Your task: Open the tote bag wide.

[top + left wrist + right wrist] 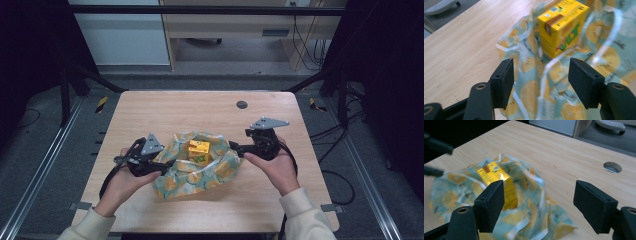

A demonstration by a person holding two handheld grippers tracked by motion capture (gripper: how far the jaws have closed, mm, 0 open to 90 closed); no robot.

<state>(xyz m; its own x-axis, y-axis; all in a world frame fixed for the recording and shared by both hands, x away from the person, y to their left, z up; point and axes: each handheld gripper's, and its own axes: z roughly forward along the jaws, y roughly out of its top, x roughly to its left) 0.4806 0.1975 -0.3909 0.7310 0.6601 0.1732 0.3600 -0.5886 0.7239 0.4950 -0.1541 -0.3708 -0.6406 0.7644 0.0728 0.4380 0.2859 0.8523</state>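
**Bag and carton mid-counter, a claw at each side**

While the wooden counter lies bare across its far half and along both side edges, its near middle carries a crumpled bag printed with lemon slices on pale blue. A round cable hole sits toward the far edge, well apart from the bag. Between the bag and the near edge a strip of bare wood runs the full width.

Inside the bag's open mouth stands a yellow carton, upright and slightly turned, with the bag's rim rising around it.

At the bag's left edge the left claw is held by a hand, its jaws spread wide; in the left gripper view the bag's rim and folds lie in the gap between them, apart from either pad. At the bag's right edge the right claw is likewise spread wide, nothing between its jaws, hovering above the bag's right side with open wood beyond.
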